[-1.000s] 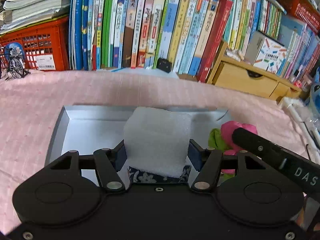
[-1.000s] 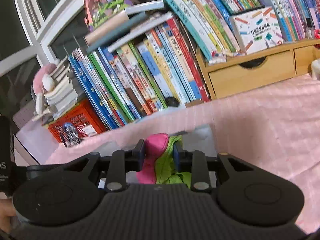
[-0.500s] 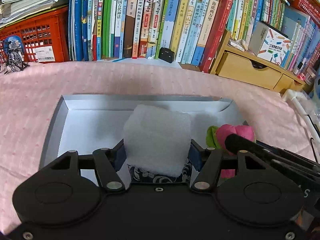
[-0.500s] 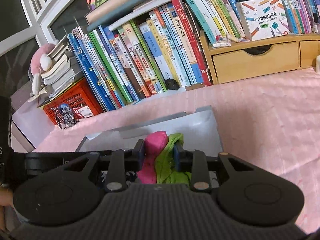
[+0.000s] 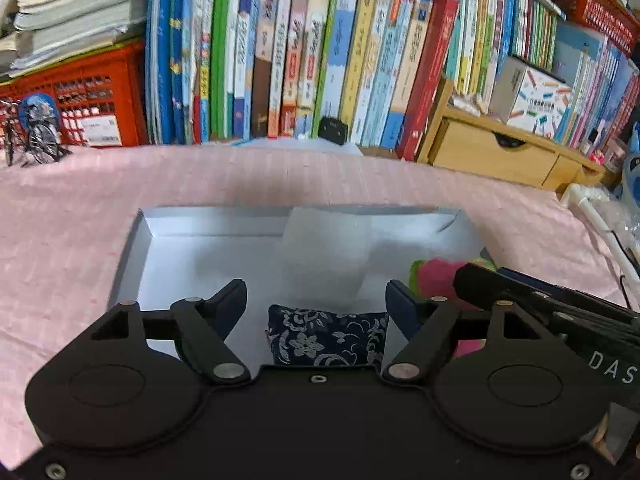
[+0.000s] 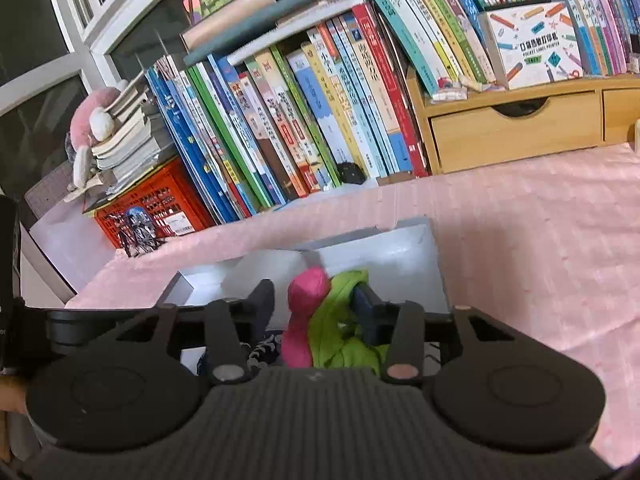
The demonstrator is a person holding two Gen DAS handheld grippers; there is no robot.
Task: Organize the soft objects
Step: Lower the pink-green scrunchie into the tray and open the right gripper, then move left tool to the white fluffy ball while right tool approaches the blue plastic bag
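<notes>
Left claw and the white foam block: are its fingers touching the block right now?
Apart. The left wrist view shows the left claw with jaws just opened, tray floor visible between each finger and the white foam block.

Pink cloth [image 5: 80,216] covers the counter, faintly striped. Along the far edge: row of upright books [image 5: 304,56], spines mostly blue, green, yellow, red. Toward the far left corner, red plastic crate [image 5: 100,92] with a white label, a stack of flat-lying books [image 5: 72,4] on top. Small model bicycle [image 5: 36,136] stands in front of the crate. Small black object [image 5: 332,130] at the foot of the books. To the right, wooden drawer unit [image 5: 492,152]; a white box printed with coloured pencils [image 6: 532,44] sits on it. Window frame [image 6: 80,36] at left in the right wrist view.
</notes>
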